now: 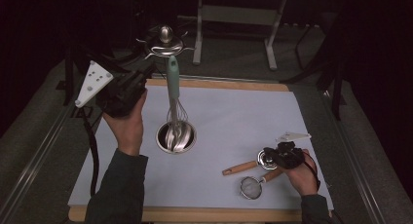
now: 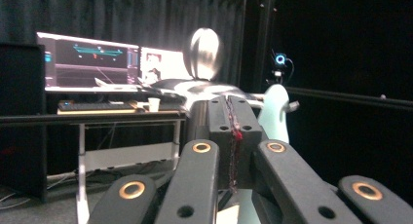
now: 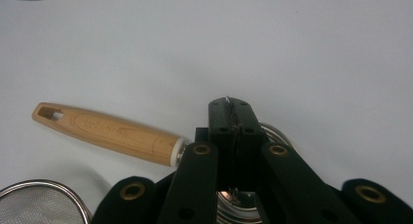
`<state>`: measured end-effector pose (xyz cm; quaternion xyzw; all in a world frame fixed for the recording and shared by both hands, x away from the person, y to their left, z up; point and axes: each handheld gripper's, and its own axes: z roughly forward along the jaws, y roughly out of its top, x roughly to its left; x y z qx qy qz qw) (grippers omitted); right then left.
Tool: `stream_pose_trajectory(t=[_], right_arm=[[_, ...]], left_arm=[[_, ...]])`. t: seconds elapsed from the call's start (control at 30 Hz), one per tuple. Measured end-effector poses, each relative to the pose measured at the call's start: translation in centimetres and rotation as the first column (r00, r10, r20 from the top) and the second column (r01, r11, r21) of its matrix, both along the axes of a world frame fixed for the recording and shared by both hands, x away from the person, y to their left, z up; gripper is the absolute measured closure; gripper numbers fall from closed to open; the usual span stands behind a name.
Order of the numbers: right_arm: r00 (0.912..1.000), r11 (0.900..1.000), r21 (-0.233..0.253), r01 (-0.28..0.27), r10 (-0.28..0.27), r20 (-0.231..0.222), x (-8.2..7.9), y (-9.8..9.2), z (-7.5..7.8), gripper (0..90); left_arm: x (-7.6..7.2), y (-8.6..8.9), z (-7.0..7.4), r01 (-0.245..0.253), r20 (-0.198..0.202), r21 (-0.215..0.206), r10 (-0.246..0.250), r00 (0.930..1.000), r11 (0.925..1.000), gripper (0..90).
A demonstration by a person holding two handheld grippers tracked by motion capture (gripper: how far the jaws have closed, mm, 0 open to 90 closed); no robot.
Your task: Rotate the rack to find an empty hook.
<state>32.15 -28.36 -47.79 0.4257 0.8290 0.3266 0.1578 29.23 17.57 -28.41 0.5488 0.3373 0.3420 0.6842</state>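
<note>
Whisk [image 1: 173,100]: standing in the steel cup [image 1: 176,137], handle leaning toward the rack.
Left gripper [image 1: 130,83]: jaws closed, holding nothing, hovering beside the handle.
Right gripper [image 1: 280,156]: jaws closed, pressing over the wooden-handled scoop [image 1: 252,164].
Left to do: strainer [image 1: 253,187] and scoop lying loose on the table [image 1: 234,117].

Dark, seemingly grey sleeves [image 1: 119,185]; 2 black grippers [image 1: 125,90] (brass-ringed screws).

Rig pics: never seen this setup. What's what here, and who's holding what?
No robot arm: a person holds a two-jaw gripper in each hand. The high view looks down on a table; each gripper view rides on its own gripper and looks along its black jaws. The left gripper is raised, jaws together, beside the green-handled whisk that stands in a steel cup, near a metal rack; whether it pinches anything, I cannot tell. The right gripper, jaws together, sits low over a wooden-handled metal utensil, next to a small mesh strainer.
</note>
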Motion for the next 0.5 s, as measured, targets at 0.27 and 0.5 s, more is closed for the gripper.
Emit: stream_pose_trajectory(t=[0.27, 0.5], right_arm=[[0.9998, 0.999, -0.031, 0.008, -0.007, 0.02, -0.08, -0.06, -0.06, 86.1], [0.9992, 0.999, -0.023, 0.024, -0.023, 0.031, -0.18, -0.65, 0.23, 85.6]], left_arm=[[0.32, 0.4, 0.26, -0.027, -0.01, 0.002, 0.027, 0.9996, 0.9996, 89.7], [0.6, 0.58, 0.38, -0.054, -0.011, 0.014, 0.054, 0.9985, 0.9985, 89.7]])
